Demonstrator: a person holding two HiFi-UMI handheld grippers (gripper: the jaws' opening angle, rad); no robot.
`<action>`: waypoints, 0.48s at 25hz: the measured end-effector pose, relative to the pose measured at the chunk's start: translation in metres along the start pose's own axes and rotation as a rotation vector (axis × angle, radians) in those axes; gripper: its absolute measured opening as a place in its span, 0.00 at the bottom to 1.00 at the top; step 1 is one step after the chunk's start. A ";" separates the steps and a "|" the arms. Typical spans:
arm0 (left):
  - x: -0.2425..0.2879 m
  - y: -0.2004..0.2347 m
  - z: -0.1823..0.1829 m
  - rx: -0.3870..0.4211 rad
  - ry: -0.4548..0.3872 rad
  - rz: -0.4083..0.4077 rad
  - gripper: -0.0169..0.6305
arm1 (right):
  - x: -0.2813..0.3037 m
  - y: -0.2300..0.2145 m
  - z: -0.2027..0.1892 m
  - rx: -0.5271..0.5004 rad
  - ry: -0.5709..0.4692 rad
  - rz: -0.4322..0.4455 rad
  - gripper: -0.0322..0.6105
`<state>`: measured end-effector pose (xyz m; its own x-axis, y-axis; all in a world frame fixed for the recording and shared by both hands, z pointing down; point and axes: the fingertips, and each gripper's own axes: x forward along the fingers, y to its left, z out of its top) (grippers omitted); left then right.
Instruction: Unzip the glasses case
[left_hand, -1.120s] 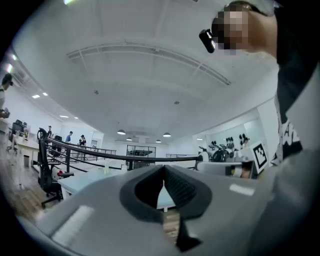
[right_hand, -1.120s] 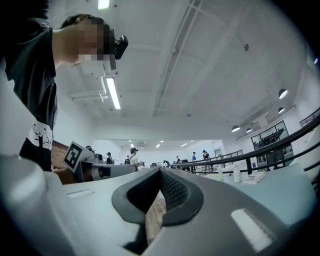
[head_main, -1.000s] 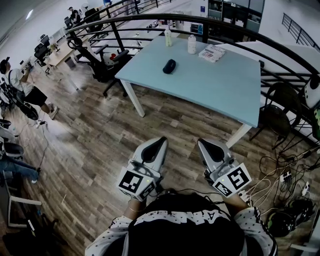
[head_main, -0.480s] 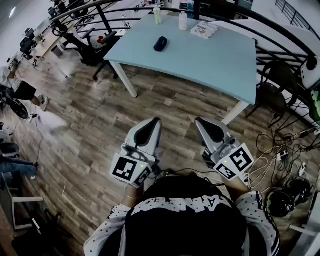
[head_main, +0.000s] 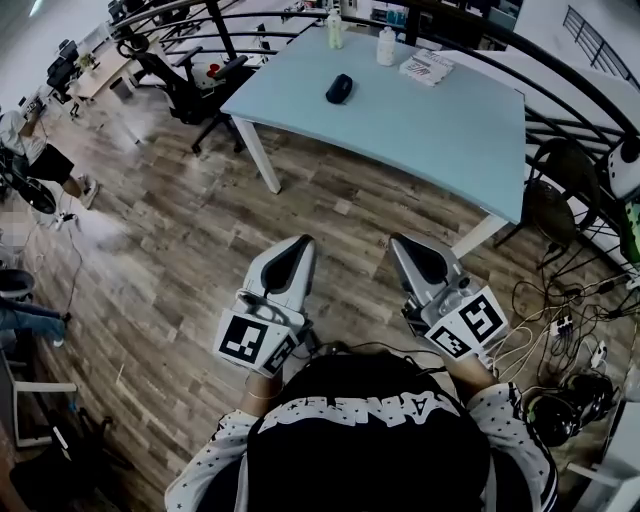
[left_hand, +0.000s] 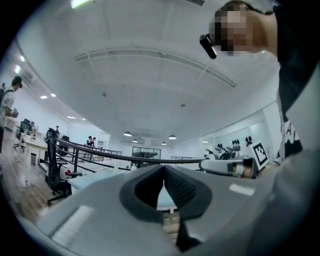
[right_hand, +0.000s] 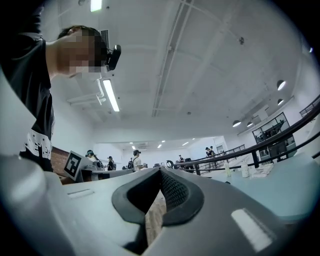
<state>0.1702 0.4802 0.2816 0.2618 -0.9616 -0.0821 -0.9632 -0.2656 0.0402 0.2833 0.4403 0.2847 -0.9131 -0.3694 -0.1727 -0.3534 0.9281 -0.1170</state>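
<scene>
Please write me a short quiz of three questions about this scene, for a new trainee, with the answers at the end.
1. True or false: the glasses case lies on the light blue table, and neither gripper touches it.
2. Choose one. The jaws of the left gripper and the right gripper are: A) together, with nothing between them; B) wide apart; C) closed on the case.
3. How many bottles stand near the table's far edge?

Key: 1 true; 2 A; 3 two.
</scene>
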 end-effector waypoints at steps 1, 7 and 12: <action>-0.004 0.007 0.001 -0.001 -0.004 0.010 0.03 | 0.006 0.003 -0.001 -0.001 0.002 0.007 0.04; -0.025 0.042 0.000 -0.010 -0.013 0.053 0.03 | 0.036 0.021 -0.011 -0.011 0.017 0.038 0.04; -0.033 0.065 0.000 -0.016 -0.016 0.073 0.03 | 0.053 0.029 -0.014 -0.018 0.028 0.040 0.04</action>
<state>0.0993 0.4952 0.2873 0.1897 -0.9773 -0.0940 -0.9786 -0.1960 0.0629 0.2217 0.4482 0.2862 -0.9319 -0.3306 -0.1491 -0.3197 0.9430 -0.0926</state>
